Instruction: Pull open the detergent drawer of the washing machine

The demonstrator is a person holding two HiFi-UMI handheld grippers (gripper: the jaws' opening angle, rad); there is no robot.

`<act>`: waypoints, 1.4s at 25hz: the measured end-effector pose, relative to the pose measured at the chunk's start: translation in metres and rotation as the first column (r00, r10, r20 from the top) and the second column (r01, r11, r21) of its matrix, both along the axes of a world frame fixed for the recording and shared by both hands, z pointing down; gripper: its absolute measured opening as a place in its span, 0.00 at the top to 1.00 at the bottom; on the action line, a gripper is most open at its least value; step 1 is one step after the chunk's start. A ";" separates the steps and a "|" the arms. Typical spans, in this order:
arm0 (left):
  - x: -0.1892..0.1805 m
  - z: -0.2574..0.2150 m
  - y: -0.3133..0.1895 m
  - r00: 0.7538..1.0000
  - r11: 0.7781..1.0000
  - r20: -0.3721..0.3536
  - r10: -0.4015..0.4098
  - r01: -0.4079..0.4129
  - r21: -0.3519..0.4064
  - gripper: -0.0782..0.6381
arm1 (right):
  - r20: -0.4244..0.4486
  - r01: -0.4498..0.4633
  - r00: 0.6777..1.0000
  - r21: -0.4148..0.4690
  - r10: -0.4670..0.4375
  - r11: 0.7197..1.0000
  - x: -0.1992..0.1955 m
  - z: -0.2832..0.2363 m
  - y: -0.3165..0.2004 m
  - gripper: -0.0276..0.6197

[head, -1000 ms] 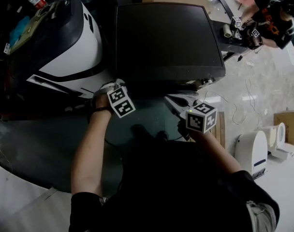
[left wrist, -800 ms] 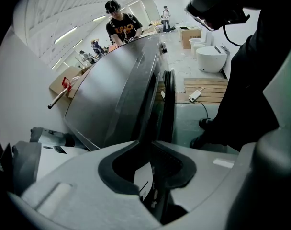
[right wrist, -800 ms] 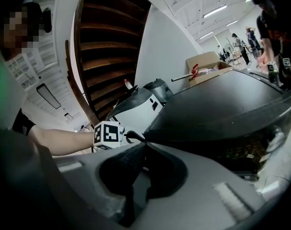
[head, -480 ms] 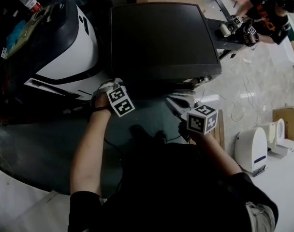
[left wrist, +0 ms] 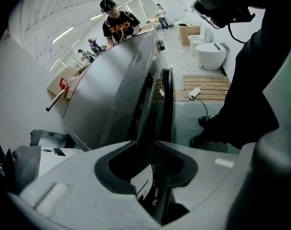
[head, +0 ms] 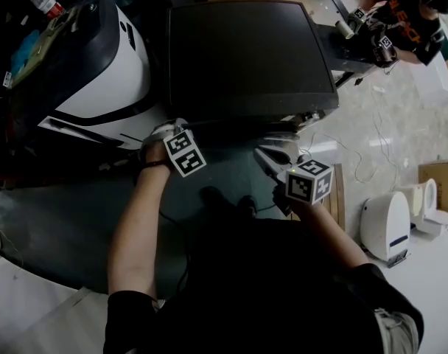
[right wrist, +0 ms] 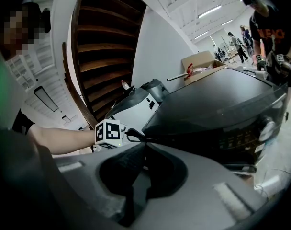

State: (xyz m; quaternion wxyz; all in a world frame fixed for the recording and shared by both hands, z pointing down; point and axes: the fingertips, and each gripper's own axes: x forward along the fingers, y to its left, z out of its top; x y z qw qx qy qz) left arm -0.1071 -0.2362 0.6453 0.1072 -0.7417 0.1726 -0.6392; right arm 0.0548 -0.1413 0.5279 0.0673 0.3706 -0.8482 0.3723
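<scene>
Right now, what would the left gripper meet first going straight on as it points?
The front edge of the washing machine, already between the closing jaws of the left gripper; contact itself isn't clear.

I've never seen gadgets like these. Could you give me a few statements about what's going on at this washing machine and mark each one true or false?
1. The washing machine has a dark top. True.
2. The left gripper is at the machine's front edge. True; that edge stands between its jaws, which are closing.
3. The person using the grippers is alone in the room. False: another person in a black shirt stands beyond the machine's far corner.
4. The right gripper holds a bottle. False: nothing is between its jaws. A red-capped bottle lies far off to the left.
5. A white and black appliance sits to the machine's left. True.
</scene>
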 end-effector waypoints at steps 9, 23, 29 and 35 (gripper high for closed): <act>-0.001 -0.003 0.030 1.000 1.000 -0.002 -0.008 0.007 -0.029 0.81 | 0.003 0.024 1.000 0.016 -0.024 1.000 -0.001 -0.002 0.013 0.95; -0.003 -0.002 0.083 1.000 0.998 -0.013 -0.025 0.024 -0.057 0.81 | -0.006 0.084 0.996 0.040 -0.084 0.996 -0.011 -0.006 0.032 0.95; -0.003 -0.002 0.106 0.999 0.996 -0.015 -0.036 0.035 -0.078 0.81 | -0.002 0.105 0.994 0.051 -0.105 0.993 -0.011 -0.010 0.045 0.95; -0.004 -0.002 0.123 0.998 0.995 -0.023 -0.060 0.058 -0.086 0.81 | 0.006 0.112 0.994 0.051 -0.112 0.992 -0.008 -0.010 0.056 0.95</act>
